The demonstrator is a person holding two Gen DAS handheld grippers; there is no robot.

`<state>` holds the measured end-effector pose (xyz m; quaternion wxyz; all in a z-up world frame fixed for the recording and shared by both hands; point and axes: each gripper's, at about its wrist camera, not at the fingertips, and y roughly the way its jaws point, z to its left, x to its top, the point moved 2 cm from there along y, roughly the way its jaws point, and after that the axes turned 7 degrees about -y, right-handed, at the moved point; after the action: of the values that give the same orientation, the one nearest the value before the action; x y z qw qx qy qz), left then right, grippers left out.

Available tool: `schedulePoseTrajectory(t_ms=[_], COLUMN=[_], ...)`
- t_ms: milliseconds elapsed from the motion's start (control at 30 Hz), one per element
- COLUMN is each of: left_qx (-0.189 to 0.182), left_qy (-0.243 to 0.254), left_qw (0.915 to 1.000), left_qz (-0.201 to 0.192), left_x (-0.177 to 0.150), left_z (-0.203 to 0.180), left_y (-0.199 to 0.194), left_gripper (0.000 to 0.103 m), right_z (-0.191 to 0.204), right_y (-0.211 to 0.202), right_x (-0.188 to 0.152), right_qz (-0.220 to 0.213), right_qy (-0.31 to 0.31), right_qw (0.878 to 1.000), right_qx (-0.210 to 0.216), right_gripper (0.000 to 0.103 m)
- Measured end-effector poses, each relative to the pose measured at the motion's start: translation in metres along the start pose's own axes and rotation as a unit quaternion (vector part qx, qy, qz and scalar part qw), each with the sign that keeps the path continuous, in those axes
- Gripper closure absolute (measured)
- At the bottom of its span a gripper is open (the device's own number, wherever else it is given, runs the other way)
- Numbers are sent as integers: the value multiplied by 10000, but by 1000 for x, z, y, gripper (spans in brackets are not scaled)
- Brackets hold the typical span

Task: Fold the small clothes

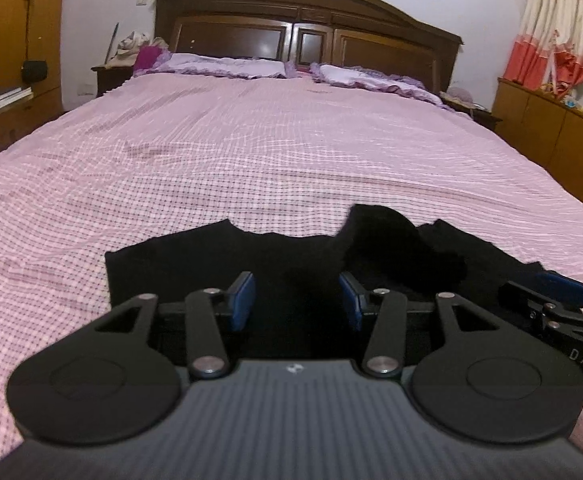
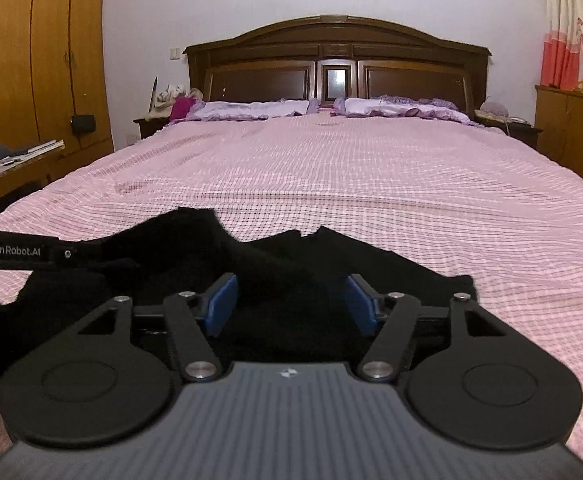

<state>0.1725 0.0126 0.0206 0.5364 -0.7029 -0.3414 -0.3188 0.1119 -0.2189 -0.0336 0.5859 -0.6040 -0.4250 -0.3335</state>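
While the black garment (image 1: pixel 219 268) lies near the foot edge of the bed (image 1: pixel 251 140), the left wrist view shows the left claw (image 1: pixel 297 300) spread wide above it, grasping nothing. Its left part lies flat; toward the right a bunched hump rises. The right claw (image 1: pixel 547 284) enters at the right edge; I cannot tell its state from here.

From the right wrist view, the right claw (image 2: pixel 289 304) is likewise released, poised over the garment (image 2: pixel 371 268), whose left side is rumpled and lifted. The garment's long axis runs across the bed, side to side. Folding looks barely begun: no clean fold shows, and smoothing plus every fold seems left.
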Motion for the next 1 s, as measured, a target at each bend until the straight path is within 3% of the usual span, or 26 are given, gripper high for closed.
schedulePoseTrajectory(t_ms=[233,533,733,867,900,967,1000], left_qx=[-111,-213,-43,-132,-155,-178,-177], left_qy=[276,930,1231,1054,1002,926,853], left_qw=[9994,9943,9918,9940,9945,9952,9958], left_qz=[185,476,335,256,249,272,280], left_x=[-19,-48,-55,-55,-55,-53,-51], left_z=[-15,-35,-40,-35,-33,-30,-28], left_y=[-17,-10,5,16,18,21,21], left_gripper=[55,55,55,55,59,93,93], right_z=[-4,-7,-8,-10,-10,-8,-7], right_y=[-39,-46,-43,-40,-39,-38,-38], right_x=[-16,-34,-42,-48,-49,-48,-47], right_qz=[20,256,388,473,492,483,436], right_qy=[-37,22,51,86,100,81,18], right_qw=[10000,9996,9992,9988,9987,9988,9990], right_qx=[-65,-106,-95,-99,-95,-66,-7], right_gripper=[34,34,33,33,33,33,33])
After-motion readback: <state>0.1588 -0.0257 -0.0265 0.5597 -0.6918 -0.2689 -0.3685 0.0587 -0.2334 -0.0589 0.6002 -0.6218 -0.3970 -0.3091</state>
